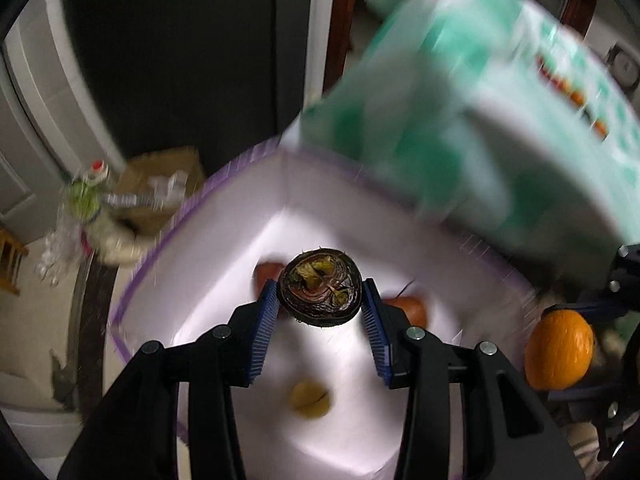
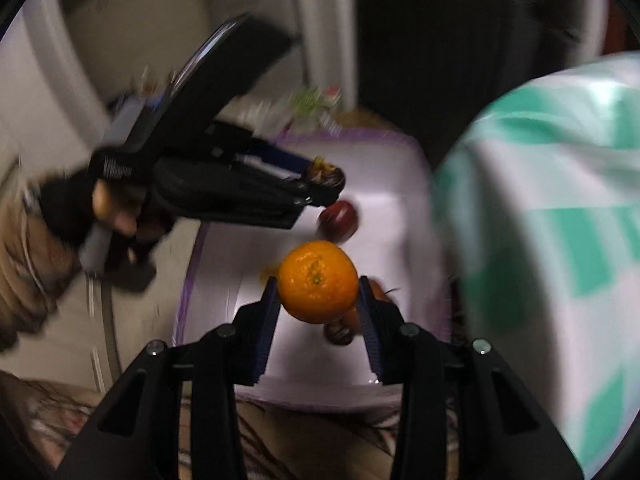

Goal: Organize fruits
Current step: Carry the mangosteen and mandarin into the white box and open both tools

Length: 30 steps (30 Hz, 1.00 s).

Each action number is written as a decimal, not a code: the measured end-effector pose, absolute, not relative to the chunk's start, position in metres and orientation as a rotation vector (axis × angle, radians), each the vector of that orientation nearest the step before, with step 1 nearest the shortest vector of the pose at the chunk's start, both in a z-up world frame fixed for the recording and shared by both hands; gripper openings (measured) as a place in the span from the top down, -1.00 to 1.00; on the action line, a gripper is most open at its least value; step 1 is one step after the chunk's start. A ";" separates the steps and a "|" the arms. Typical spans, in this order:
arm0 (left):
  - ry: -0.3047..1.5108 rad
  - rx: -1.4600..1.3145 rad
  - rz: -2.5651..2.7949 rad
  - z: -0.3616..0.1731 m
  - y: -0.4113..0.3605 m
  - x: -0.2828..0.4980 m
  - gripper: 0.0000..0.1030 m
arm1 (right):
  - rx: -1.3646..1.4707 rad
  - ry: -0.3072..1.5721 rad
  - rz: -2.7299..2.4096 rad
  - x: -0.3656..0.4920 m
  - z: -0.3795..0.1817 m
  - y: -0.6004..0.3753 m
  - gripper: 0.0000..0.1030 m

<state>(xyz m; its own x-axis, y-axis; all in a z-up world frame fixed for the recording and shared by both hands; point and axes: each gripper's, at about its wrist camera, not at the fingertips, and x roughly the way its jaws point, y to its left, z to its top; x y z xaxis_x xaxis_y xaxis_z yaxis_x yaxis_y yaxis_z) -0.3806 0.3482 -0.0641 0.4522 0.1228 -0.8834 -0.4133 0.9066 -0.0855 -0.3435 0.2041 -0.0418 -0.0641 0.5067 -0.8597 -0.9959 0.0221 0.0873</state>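
Overhead, mangosteen [image 1: 320, 286] calyx-up in left gripper [image 1: 320, 304], above box [image 1: 160, 280].

Your left wrist camera looked steeply down along its tool [image 1: 320, 304] into the white bin [image 1: 224, 256], close above it. Your right one faced the same bin [image 2: 384, 216] from nearby, catching the left tool [image 2: 320, 184].

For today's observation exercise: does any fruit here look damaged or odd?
Yes. The dark fruit clamped in the left hand-held gripper over the white bin looks shrivelled and blackened, its top yellowish. The orange in the right hand-held gripper looks sound.
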 end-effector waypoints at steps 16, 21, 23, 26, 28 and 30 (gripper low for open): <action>1.580 -0.211 0.355 -0.185 0.395 -0.360 0.22 | -1.323 1.122 1.368 -0.395 -0.188 0.295 0.24; 1.657 -0.169 0.362 -0.203 0.400 -0.358 0.21 | -1.516 1.104 1.321 -0.416 -0.214 0.297 0.24; 1.669 -0.159 0.367 -0.204 0.402 -0.359 0.21 | -1.532 1.105 1.320 -0.420 -0.214 0.297 0.23; 1.705 -0.149 0.380 -0.212 0.404 -0.359 0.21 | -1.563 1.113 1.288 -0.421 -0.219 0.298 0.21; 1.706 -0.147 0.380 -0.212 0.405 -0.359 0.20 | -1.571 1.104 1.295 -0.421 -0.221 0.298 0.07; 1.705 -0.139 0.383 -0.212 0.403 -0.360 0.20 | -1.564 1.094 1.299 -0.422 -0.218 0.298 -0.09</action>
